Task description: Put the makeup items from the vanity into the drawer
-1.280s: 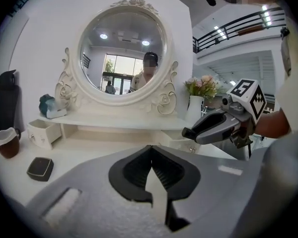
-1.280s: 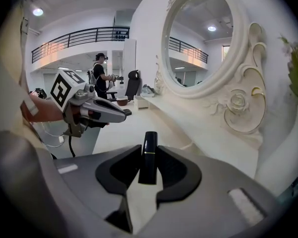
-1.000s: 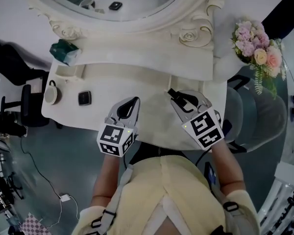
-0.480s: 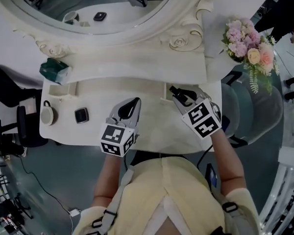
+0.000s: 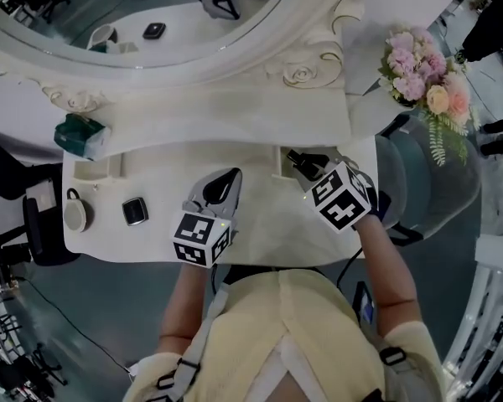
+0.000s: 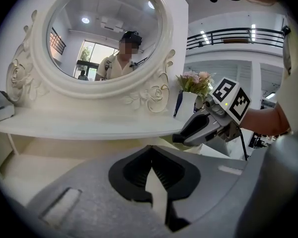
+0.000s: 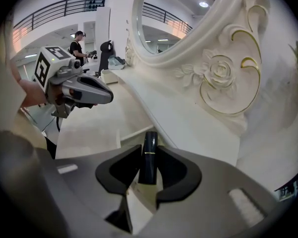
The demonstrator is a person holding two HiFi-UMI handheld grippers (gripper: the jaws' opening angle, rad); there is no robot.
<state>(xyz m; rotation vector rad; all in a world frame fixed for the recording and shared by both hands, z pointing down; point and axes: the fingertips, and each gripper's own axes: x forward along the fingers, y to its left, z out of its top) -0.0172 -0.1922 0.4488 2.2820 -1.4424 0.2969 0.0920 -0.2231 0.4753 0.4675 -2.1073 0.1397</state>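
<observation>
My right gripper (image 5: pixel 300 159) (image 7: pixel 148 168) is shut on a dark lipstick tube (image 7: pixel 149 155) with a thin gold band, tilted down over the right part of the white vanity top (image 5: pixel 260 212). Just left of its tips there is a small recess (image 5: pixel 280 162) under the vanity's shelf. The left gripper (image 5: pixel 231 177) (image 6: pixel 151 165) hovers over the middle of the vanity, jaws shut with nothing between them. A black square compact (image 5: pixel 135 211) lies on the vanity's left part, well left of both grippers.
A round white cup-like thing (image 5: pixel 74 212) sits at the vanity's left end, a teal tissue box (image 5: pixel 81 135) on the shelf above it. The ornate oval mirror (image 5: pixel 176 36) rises behind. Pink flowers (image 5: pixel 423 67) stand at the right, a grey chair (image 5: pixel 440 182) beside the vanity.
The right gripper with the lipstick has tipped further down and moved closer to the recess under the shelf. The left gripper has shifted slightly over the vanity, still shut.
</observation>
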